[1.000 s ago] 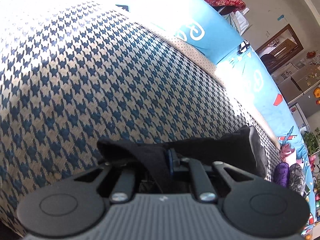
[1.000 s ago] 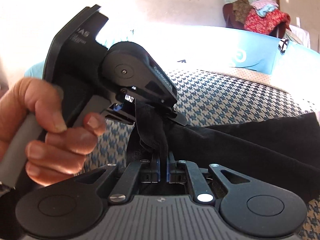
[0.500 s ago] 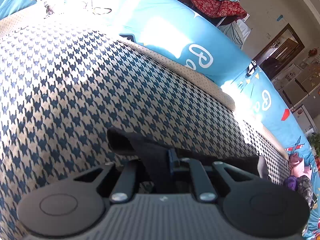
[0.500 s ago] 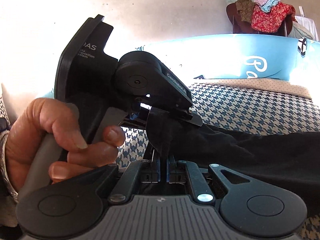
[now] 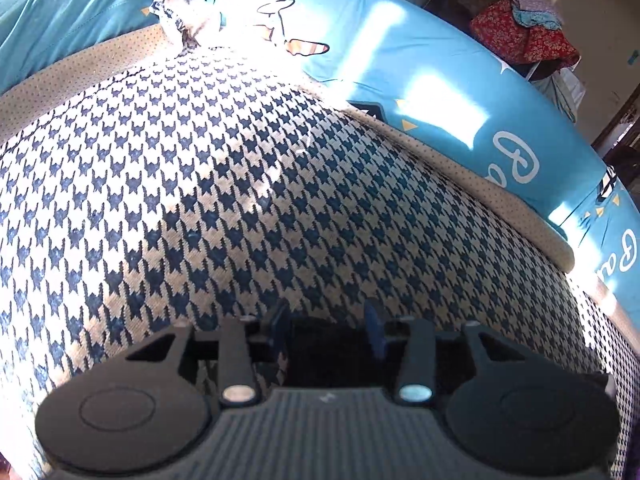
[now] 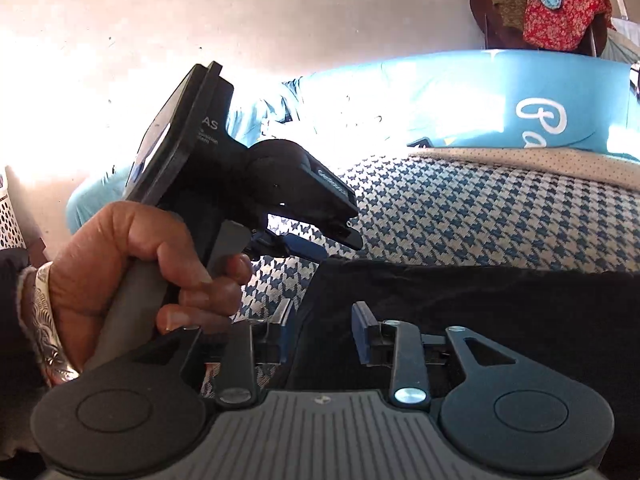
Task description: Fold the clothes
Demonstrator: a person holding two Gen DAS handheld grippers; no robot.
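Observation:
A black garment (image 6: pixel 480 300) lies flat on the houndstooth blanket (image 6: pixel 480 216), stretching to the right. My right gripper (image 6: pixel 324 332) is open, its jaws either side of the garment's left edge. My left gripper (image 5: pixel 326 326) is open too, with a bit of black cloth (image 5: pixel 324 356) low between its jaws. In the right wrist view the left gripper (image 6: pixel 308 244) is held by a hand just above the garment's left end, jaws apart and holding nothing.
The houndstooth blanket (image 5: pixel 200 184) covers a bed with a blue sheet (image 5: pixel 420 80) behind it. A chair piled with red and other clothes (image 6: pixel 560 16) stands at the back right. A pale wall (image 6: pixel 240 20) is on the left.
Both grippers have opened and let go of the black garment, which now lies flat on the blanket. The left gripper has lifted a little off it.

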